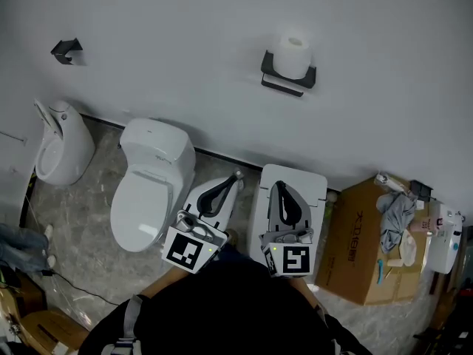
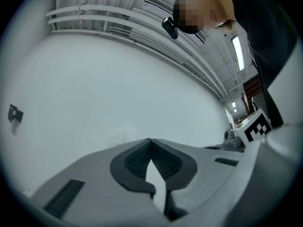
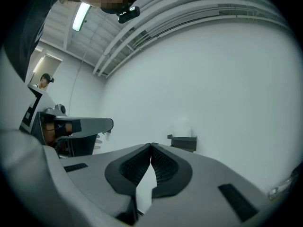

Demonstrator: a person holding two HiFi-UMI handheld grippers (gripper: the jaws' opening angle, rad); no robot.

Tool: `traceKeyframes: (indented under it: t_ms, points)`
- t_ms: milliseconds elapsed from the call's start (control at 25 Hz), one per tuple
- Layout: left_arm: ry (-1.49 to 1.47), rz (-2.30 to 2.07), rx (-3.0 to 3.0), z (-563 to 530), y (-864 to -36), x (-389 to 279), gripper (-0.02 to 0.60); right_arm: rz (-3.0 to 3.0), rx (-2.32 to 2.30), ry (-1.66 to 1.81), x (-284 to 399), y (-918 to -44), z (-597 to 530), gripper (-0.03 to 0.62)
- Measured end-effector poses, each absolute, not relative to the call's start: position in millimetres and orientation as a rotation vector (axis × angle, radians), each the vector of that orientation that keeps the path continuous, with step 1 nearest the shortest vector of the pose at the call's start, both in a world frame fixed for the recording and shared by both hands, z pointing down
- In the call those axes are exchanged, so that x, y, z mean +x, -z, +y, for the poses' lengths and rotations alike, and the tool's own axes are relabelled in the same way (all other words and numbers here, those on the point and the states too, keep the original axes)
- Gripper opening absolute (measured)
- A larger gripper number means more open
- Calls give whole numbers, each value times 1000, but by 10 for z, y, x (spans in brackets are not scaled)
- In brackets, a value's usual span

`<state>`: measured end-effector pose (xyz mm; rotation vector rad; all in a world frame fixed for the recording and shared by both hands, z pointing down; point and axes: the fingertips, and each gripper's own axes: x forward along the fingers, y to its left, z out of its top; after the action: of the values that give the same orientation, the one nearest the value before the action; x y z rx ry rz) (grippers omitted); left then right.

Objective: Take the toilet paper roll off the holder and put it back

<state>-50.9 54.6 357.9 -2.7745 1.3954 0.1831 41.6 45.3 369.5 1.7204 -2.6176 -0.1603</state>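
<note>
A white toilet paper roll stands upright on a black holder fixed to the white wall. In the right gripper view the roll shows faintly above the holder, just right of and beyond the jaw tips. My left gripper is shut and empty, held low near my body and pointing toward the wall. My right gripper is beside it, also shut with nothing between its jaws. Both are well short of the holder. In the left gripper view my left gripper faces bare wall.
A white toilet stands against the wall at left, with a small white urinal further left. A black wall hook sits high at left. An open cardboard box with cloths is at right. A white cabinet top lies under the right gripper.
</note>
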Motion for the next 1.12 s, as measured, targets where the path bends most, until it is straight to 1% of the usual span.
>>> traceKeyframes:
  t_ms: [320, 480, 720, 880, 1120]
  points:
    - [-208, 1384, -2803, 181, -3601, -427, 6, -2616, 1751, 132, 472, -3693, 148, 18]
    - [-350, 1314, -2785, 16, -3435, -390, 6, -2600, 1765, 126, 487, -3712, 19, 18]
    - [-327, 1256, -2825, -395, -3457, -363, 6, -2552, 1832, 108, 524, -3744, -353, 18]
    - [-191, 1239, -2883, -744, -3562, -372, 6, -2508, 1820, 97, 485, -3776, -674, 18]
    - [-176, 1151, -2921, -1244, -3565, -342, 6, -2479, 1899, 100, 471, -3750, -1175, 18]
